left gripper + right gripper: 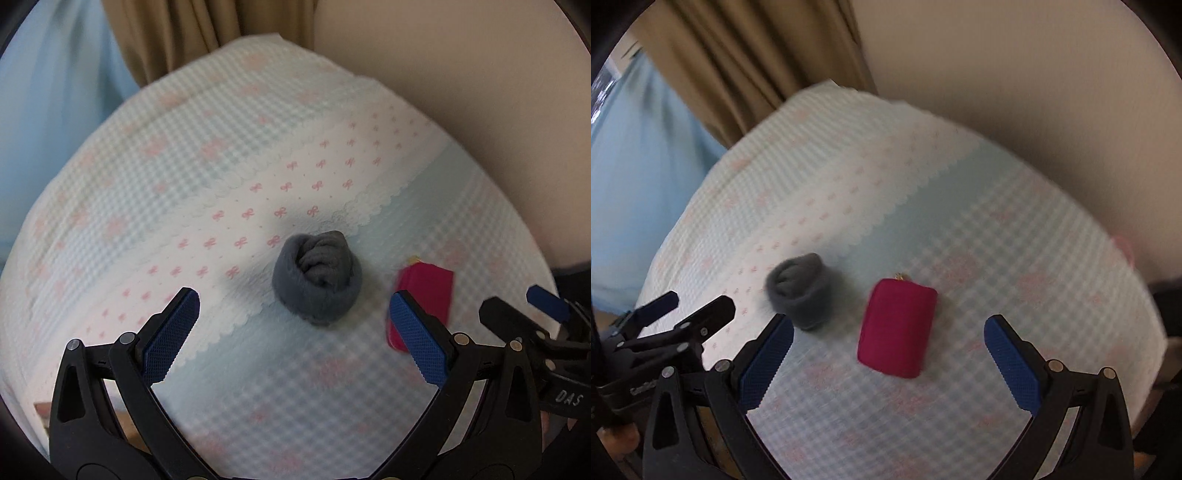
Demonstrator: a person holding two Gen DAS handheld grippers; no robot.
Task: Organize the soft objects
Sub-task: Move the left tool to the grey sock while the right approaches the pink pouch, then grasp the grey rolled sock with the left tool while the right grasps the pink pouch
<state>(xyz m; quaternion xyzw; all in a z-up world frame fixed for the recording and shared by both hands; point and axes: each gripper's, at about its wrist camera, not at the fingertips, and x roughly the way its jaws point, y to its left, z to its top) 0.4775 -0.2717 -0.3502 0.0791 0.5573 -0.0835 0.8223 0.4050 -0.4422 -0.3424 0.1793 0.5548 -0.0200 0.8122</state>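
Left gripper [295,325] spread wide, holding nothing, hovers above the bed cover [184,155]. Rolled grey sock ball [317,277] sits just ahead of it, centred between the blue pads [170,336], not touched. Sock rests on the scalloped seam where the pink-bow strip meets the pale blue check.

Right of the sock, apart from it: magenta pouch [897,326], small gold bit at its far end, lying flat on the check. In the left wrist view its near edge is hidden behind the left gripper's right finger.

Right gripper [888,362] also spread wide and empty, pouch just ahead and between its fingers, no contact. Sock is ahead-left of this tool, near its left finger. Each tool shows at the edge of the other's view, side by side.

Progress: judged early. Both soft items loose on the cover, neither grasped, no bin or target spot visible. Left: grab each, place or group somewhere. Both frames blurred, so fine detail is unsure.
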